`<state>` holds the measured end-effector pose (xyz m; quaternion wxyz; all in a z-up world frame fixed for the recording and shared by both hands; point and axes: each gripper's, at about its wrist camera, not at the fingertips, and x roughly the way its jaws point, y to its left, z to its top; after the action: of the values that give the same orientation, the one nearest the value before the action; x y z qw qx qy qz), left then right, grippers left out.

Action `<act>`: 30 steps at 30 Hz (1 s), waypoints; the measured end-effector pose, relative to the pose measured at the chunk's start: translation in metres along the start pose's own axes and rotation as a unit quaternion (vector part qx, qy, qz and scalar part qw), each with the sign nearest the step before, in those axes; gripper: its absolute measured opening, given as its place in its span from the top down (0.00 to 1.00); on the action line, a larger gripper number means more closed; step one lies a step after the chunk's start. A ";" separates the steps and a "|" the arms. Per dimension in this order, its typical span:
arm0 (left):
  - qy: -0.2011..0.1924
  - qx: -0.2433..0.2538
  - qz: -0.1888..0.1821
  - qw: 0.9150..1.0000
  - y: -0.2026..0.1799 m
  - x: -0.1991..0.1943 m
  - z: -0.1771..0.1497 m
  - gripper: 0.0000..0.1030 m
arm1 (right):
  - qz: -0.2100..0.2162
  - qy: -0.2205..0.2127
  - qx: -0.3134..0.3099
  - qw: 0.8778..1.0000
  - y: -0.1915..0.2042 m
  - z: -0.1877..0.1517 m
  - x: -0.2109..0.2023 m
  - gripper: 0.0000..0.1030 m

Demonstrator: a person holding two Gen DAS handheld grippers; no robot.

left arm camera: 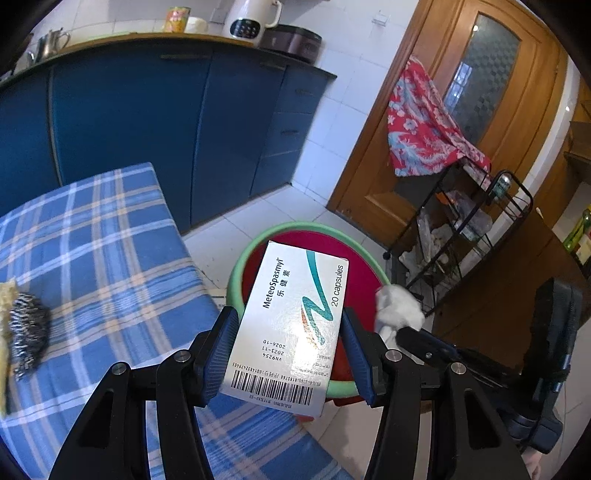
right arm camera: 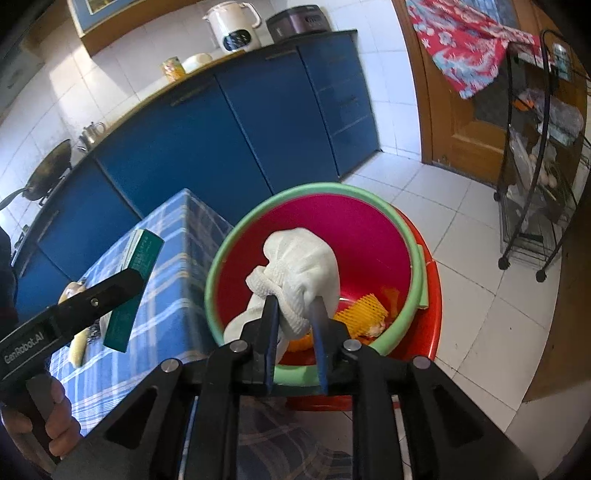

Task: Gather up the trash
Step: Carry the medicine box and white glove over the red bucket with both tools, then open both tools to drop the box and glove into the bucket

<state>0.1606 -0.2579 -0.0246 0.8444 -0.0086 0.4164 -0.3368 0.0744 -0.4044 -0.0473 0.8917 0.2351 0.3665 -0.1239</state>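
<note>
The left gripper (left arm camera: 288, 325) is clamped on a white medicine box (left arm camera: 291, 325), its 2 blue pads pressing the box's long sides, with the printed face and barcode turned up toward the camera. The box hangs above the near rim of the bin (left arm camera: 236, 273), a red tub with a green rim that stands on the tiled floor beside the table (left arm camera: 110, 236), which is covered in a blue checked cloth. From the right wrist view the same box (right arm camera: 138, 266) shows its green side, held out over the table's edge just beside the bin, and a hand (right arm camera: 55, 424) grips the left tool's handle at the lower left. The right gripper (right arm camera: 295, 314) pinches a bunched white cloth (right arm camera: 299, 269) between its 2 narrow fingers; the cloth bulges above the fingertips and hangs directly over the bin's (right arm camera: 221, 266) red interior. Whether the pads squeeze it firmly or loosely cannot be told, but the cloth sits between them and is carried by them. Inside the bin lie a piece of yellow foam netting (right arm camera: 365, 310) and some orange scraps near the right wall. On the table, at the far left of the left wrist view, rests a steel scourer (left arm camera: 27, 332) next to something yellowish. Behind stand blue cabinets (left arm camera: 147, 122) with a white kettle (left arm camera: 251, 18) on the counter, a wooden door (left arm camera: 480, 92) hung with a red floral cloth (left arm camera: 424, 125), and a black wire rack (left arm camera: 472, 229) on wheels.
</note>
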 end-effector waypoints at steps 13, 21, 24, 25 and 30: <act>0.029 0.012 -0.012 0.999 -0.014 0.042 0.005 0.44 | -0.009 0.004 0.047 0.999 -0.034 0.004 0.017 0.74; 0.040 0.018 -0.024 0.999 -0.020 0.057 0.006 0.42 | -0.010 -0.021 0.054 0.998 -0.035 0.008 -0.002 0.70; 0.042 0.016 -0.019 0.999 -0.020 0.057 0.007 0.36 | -0.010 -0.027 0.050 0.998 -0.035 0.009 -0.006 0.69; 0.041 0.015 -0.019 0.999 -0.019 0.057 0.007 0.36 | -0.010 -0.028 0.048 0.998 -0.033 0.009 -0.007 0.69; 0.036 0.018 -0.013 0.999 -0.017 0.051 0.006 0.36 | -0.004 -0.033 0.044 0.998 -0.029 0.009 -0.013 0.68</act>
<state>0.1769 -0.3022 -0.0513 0.8244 0.0129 0.4403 -0.3554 0.0592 -0.4336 -0.0425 0.8916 0.2686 0.3316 -0.1515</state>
